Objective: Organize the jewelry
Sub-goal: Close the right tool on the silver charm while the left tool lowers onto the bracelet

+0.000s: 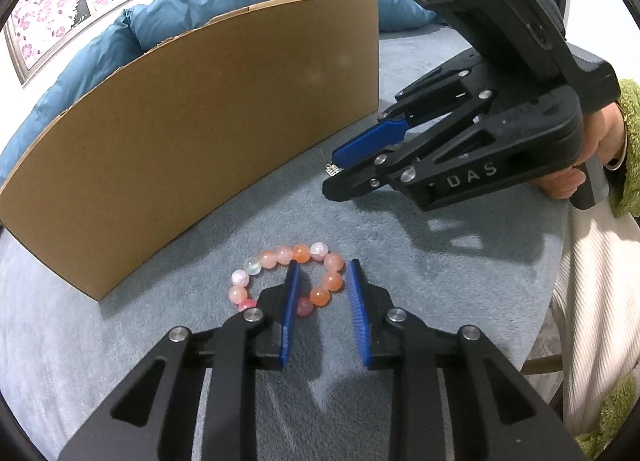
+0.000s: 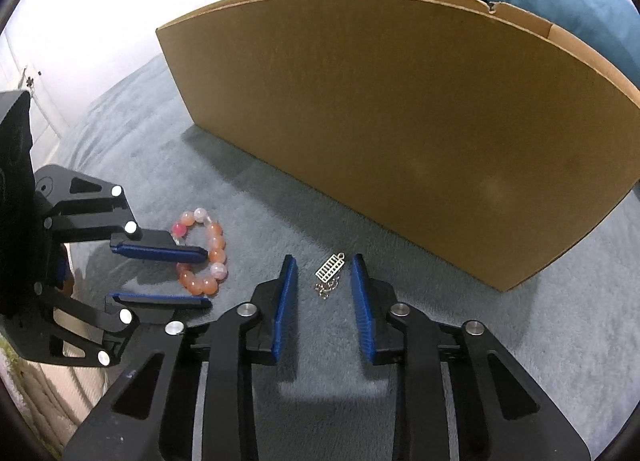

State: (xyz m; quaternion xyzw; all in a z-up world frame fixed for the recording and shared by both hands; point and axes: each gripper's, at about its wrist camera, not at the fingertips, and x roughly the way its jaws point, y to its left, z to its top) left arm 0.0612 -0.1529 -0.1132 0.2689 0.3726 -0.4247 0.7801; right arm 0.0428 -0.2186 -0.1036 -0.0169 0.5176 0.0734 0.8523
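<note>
A pink and orange bead bracelet [image 1: 280, 275] lies on the grey-blue plush cover. My left gripper [image 1: 322, 269] is open, its left finger inside the ring and its right finger outside, straddling the ring's right side; the bracelet also shows in the right wrist view [image 2: 208, 257]. A small silver charm with a short chain [image 2: 329, 273] lies on the cover between the open fingers of my right gripper [image 2: 324, 267]. In the left wrist view the right gripper [image 1: 340, 171] hangs over the charm [image 1: 332, 169], of which only a tip shows.
A tall brown cardboard box [image 1: 192, 133] stands just behind both pieces; it also shows in the right wrist view [image 2: 400, 121]. A blue pillow [image 1: 120, 33] lies behind it. The person's hand and green sleeve [image 1: 624, 141] are at the right.
</note>
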